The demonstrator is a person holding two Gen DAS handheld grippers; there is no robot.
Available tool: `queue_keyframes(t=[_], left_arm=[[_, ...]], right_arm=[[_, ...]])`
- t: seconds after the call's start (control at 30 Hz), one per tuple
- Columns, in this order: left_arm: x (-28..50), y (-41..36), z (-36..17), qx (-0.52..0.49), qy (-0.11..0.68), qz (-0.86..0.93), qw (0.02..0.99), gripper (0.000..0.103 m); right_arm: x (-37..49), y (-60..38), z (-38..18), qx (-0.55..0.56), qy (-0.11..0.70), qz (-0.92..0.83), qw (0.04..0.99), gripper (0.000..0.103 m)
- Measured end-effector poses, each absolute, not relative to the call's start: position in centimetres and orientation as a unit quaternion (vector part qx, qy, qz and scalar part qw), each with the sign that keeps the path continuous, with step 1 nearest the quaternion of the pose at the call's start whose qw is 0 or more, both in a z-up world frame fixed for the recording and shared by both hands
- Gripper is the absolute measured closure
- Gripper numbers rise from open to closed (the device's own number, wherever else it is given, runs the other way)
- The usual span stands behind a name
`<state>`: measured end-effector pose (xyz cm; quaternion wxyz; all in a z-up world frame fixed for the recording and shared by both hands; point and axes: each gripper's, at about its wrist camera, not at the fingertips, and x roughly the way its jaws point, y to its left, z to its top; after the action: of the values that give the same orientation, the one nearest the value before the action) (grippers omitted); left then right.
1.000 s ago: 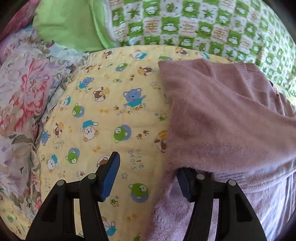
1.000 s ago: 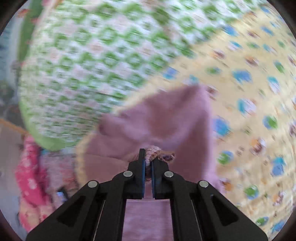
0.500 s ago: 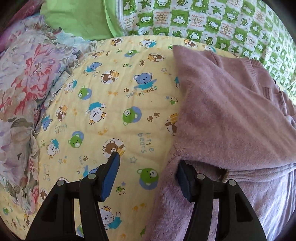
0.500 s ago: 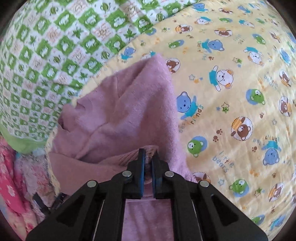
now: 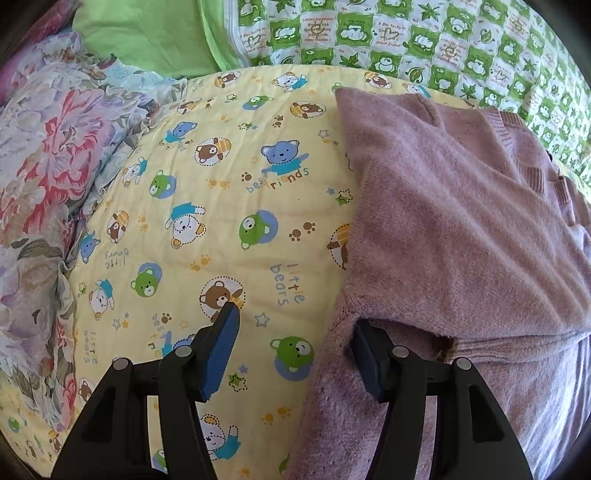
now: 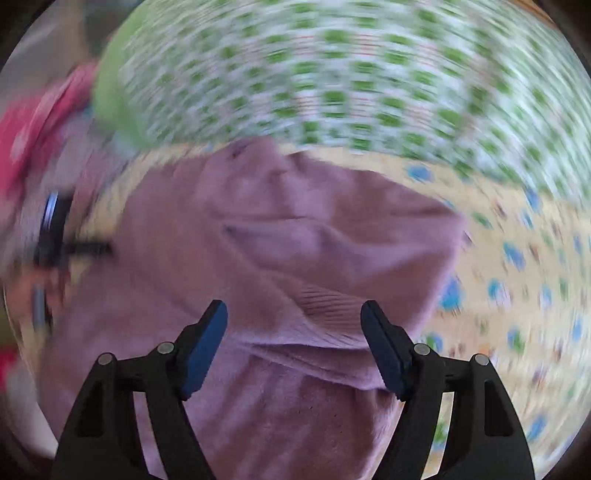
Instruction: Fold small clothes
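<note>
1. The mauve knit sweater [image 5: 461,221] lies on the yellow bear-print quilt [image 5: 229,206], towards the edge that meets the green checked blanket [image 5: 424,33]; one panel is already turned over the body, its ribbed hem lying across the lower layer.
2. The right gripper [image 6: 293,332] is just letting go: its jaws are opening above the ribbed cuff [image 6: 332,306], pads clear of the cloth. That view is smeared, so how neatly the fold landed I can't say.
3. The left gripper [image 5: 295,343] stands apart, one pad over the quilt, the other tucked at the sweater's edge, clamping nothing.
4. Remaining, I'd judge: further folds to make it compact.
</note>
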<state>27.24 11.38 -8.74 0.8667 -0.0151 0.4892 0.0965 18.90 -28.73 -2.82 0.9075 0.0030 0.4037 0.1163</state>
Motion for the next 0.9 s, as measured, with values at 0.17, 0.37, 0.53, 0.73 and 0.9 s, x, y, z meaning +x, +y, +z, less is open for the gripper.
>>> queue_keyframes(t=[0.17,0.37,0.53,0.73,0.9], left_arm=[[27.7,11.2,-9.1,-0.012,0.491,0.098,0.865,0.042],[27.7,11.8,-8.7,-0.035,0.485,0.109,0.867,0.042],[27.8,11.9,-9.3,-0.04,0.49,0.112,0.863,0.042],[27.9,11.9,-9.5,-0.03,0.491,0.113,0.863,0.041],[28.4,12.5,-9.9,-0.052,0.497,0.12,0.858,0.038]], right_arm=[[21.7,-26.0,-6.8,-0.162,0.478,0.143,0.851,0.088],[23.5,-34.6,-1.4,0.272,0.458,0.241,0.811,0.098],[25.9,-39.8,-5.4,0.351,0.522,0.167,0.759,0.098],[26.3,-39.6,-8.4,0.299,0.574,0.119,0.753,0.098],[27.5,-39.2,-8.1,0.205,0.557,0.039,0.804,0.095]])
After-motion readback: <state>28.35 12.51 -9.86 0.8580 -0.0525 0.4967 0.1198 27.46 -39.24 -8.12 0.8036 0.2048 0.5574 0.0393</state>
